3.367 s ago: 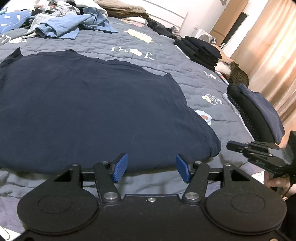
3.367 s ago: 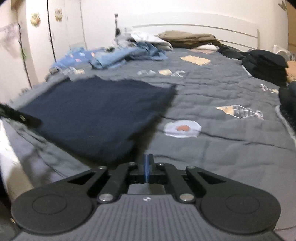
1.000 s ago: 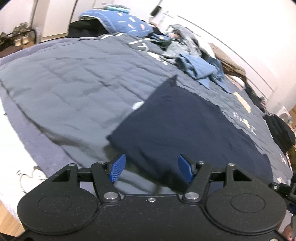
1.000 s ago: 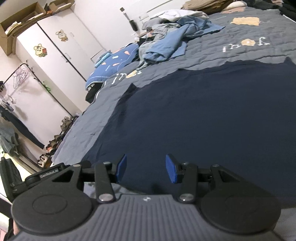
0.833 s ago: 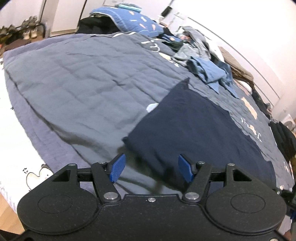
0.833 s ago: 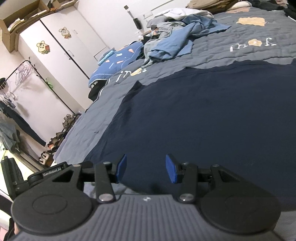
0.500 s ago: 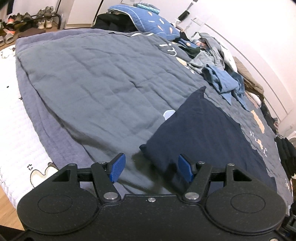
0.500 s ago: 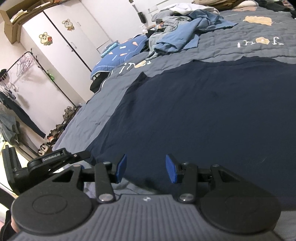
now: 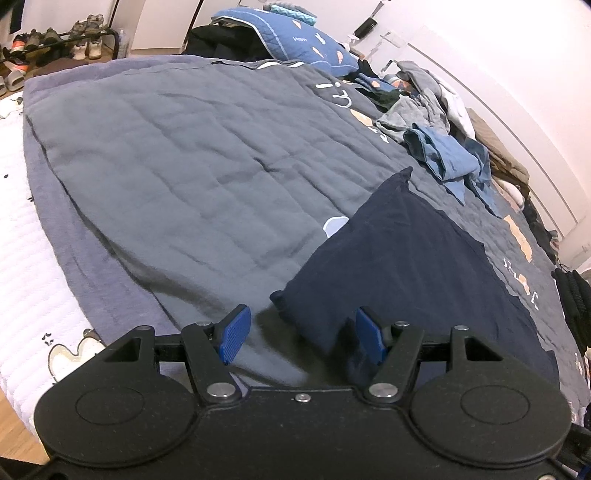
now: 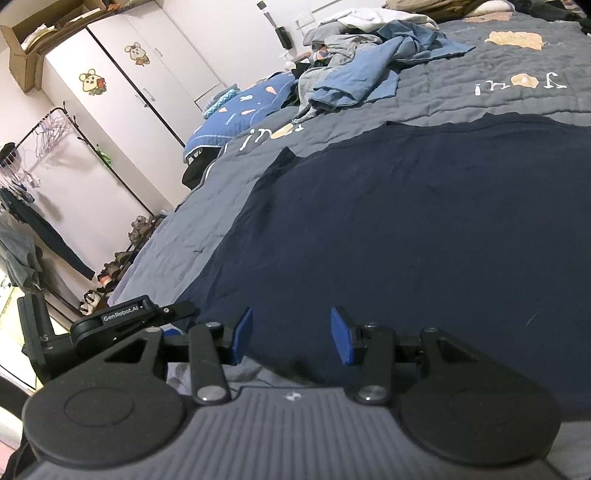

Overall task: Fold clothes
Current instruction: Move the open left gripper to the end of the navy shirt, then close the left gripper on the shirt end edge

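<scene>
A dark navy garment (image 9: 424, 266) lies spread flat on the grey quilted bed cover (image 9: 166, 177). My left gripper (image 9: 303, 338) is open low over the garment's near left corner (image 9: 284, 297). That corner sits between the blue pads, and neither pad presses on it. In the right wrist view the same garment (image 10: 406, 229) fills the middle. My right gripper (image 10: 291, 334) is open just above its near edge, with nothing pinched. The left gripper (image 10: 177, 310) shows there side-on at the lower left, beside the garment's corner.
A heap of blue and grey clothes (image 9: 439, 147) lies beyond the garment, with a blue patterned quilt (image 9: 288, 33) further back. Folded black clothes (image 9: 572, 302) sit at the right edge. The white mattress edge (image 9: 22, 258), a shoe rack (image 9: 48, 33), a wardrobe (image 10: 140, 74) and a clothes rail (image 10: 48, 125) lie to the left.
The left gripper has swung left and dropped a little, bringing the garment's near corner between its pads. The right gripper, shut in the oldest frame, stands open and has hardly moved lately.
</scene>
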Tool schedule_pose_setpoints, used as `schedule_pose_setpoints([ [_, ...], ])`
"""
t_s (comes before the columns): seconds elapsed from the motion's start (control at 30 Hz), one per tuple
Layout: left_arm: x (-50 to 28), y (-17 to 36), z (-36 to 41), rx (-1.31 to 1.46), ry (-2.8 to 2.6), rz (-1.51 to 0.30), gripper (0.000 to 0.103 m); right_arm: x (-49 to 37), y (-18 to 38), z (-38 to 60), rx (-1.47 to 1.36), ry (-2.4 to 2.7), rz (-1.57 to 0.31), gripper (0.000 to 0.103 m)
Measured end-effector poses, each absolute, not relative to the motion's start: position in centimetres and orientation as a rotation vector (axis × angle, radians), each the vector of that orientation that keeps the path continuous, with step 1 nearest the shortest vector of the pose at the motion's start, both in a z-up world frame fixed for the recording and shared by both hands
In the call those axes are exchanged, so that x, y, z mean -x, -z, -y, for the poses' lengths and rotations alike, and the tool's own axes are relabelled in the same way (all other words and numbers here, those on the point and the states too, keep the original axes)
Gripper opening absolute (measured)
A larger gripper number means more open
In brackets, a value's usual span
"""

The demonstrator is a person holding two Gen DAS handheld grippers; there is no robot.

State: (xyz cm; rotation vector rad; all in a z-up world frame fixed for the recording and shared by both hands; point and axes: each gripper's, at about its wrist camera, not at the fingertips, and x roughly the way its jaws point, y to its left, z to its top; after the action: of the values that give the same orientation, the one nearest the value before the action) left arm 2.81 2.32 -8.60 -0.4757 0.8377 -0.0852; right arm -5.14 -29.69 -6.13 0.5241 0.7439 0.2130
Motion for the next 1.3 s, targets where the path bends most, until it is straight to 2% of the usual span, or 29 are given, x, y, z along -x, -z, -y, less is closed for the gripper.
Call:
schedule_pose_setpoints([
  [0.33, -3.5, 9.1, -2.0, 0.512, 0.103, -0.852, 0.062, 5.2, 6.1, 29.7, -0.525, -0.204, -0.738, 0.046],
  [0.57, -3.4, 8.8, -1.9, 0.501, 0.121, -0.836, 0.039, 5.2, 6.1, 29.7, -0.519, -0.200, -0.740, 0.046],
  [0.77, -3.9, 9.4, -1.8, 0.515, 0.100, -0.857, 0.041, 5.2, 5.9, 29.6, -0.516, -0.206, -0.736, 0.046],
  [0.9, -4.3, 9.7, -1.7, 0.522, 0.108, -0.868, 0.049, 5.3, 5.9, 29.6, -0.519, -0.204, -0.736, 0.046],
  [1.03, -4.4, 9.8, -1.8, 0.550, 0.119, -0.865, 0.048, 5.3, 5.8, 29.6, -0.519, -0.204, -0.732, 0.046],
  [1.07, -4.3, 9.6, -1.7, 0.546, 0.127, -0.858, 0.041, 5.4, 5.8, 29.6, -0.520, -0.205, -0.731, 0.046],
  [1.1, -4.2, 9.5, -1.7, 0.541, 0.132, -0.848, 0.030, 5.4, 5.8, 29.6, -0.520, -0.205, -0.731, 0.046],
  [1.17, -4.0, 9.1, -1.7, 0.535, 0.132, -0.822, 0.026, 5.4, 5.8, 29.6, -0.520, -0.204, -0.730, 0.046],
  [1.3, -4.1, 9.2, -1.7, 0.552, 0.125, -0.827, 0.026, 5.4, 5.7, 29.6, -0.521, -0.202, -0.732, 0.046],
])
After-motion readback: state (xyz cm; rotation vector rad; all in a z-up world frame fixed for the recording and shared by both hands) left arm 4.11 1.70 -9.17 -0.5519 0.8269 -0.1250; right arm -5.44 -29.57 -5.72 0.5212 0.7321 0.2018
